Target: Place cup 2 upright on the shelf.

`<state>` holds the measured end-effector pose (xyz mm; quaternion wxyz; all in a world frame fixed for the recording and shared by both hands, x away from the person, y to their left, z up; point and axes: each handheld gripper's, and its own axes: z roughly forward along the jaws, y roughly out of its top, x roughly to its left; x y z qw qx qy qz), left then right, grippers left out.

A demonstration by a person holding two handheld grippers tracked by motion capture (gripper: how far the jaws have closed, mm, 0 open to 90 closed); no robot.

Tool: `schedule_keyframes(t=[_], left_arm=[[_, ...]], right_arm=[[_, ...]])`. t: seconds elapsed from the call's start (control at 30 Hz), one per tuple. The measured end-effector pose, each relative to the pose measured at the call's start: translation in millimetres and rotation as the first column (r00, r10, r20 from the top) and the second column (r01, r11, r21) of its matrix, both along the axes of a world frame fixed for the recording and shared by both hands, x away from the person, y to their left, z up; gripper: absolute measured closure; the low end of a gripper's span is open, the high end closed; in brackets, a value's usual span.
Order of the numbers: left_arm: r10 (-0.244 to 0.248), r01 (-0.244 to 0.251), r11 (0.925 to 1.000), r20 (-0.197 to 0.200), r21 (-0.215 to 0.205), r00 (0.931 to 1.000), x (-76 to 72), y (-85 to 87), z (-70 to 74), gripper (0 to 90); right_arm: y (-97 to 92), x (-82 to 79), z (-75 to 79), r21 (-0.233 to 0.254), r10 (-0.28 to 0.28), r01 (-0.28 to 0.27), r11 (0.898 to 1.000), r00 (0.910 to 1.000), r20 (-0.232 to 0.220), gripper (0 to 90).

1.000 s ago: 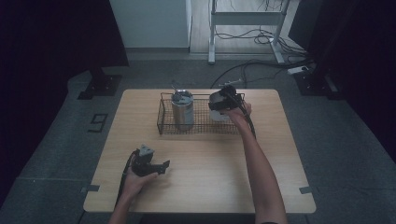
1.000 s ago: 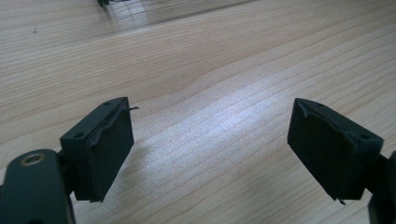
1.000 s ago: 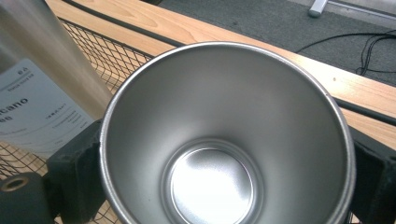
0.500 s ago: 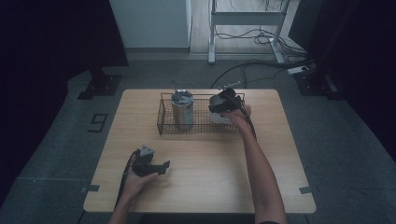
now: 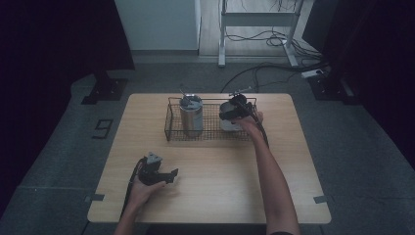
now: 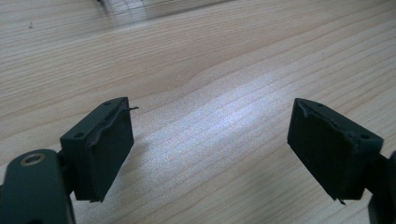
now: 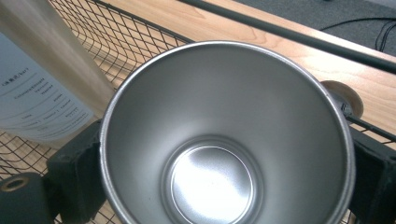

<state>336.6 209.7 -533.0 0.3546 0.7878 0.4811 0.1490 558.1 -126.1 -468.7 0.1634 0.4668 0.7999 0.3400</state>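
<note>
A steel cup (image 7: pixel 224 140) is seen from above in the right gripper view: a round, open-mouthed vessel of brushed metal with a thin rolled rim, walls that taper inward, and a flat, shiny circular bottom that catches the light. Nothing is seen inside it. The cup is held by the right tongs (image 5: pixel 234 111), whose black pads are pressed against its outer wall on opposite sides, so the jaws are kept partly apart by the cup's width.

The wire basket (image 5: pixel 171 122) is taken as the landmark. The cup is found inside it, at its right end, upright; whether the cup rests on the mesh floor cannot be told. At the basket's left end a taller metal canister (image 5: pixel 191 116) is stood, with a pale printed label visible in the right gripper view just beside the cup. The basket itself is set on the far half of the wooden bench (image 5: pixel 293 171).

The left tongs (image 5: pixel 157 174) are held well apart from the basket, on its near side and low over the bench, with the jaws spread wide and nothing between them.
</note>
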Motion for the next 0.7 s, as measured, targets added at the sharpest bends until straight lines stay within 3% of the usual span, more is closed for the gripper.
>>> schedule_keyframes(t=[0.6, 0.7], left_arm=[[-0.006, 0.006, 1.0, -0.003, 0.0, 1.0, -0.4, -1.2, -0.2, 14.6], [-0.006, 0.006, 1.0, -0.003, 0.002, 1.0, -0.5, -1.5, -0.3, 14.6]], right_arm=[[-2.3, 1.1, -5.7, -0.009, -0.006, 0.006, 1.0, 0.9992, -0.039, 5.6], [-0.6, -1.4, -6.2, -0.029, -0.003, 0.002, 1.0, 0.999, -0.045, 4.8]])
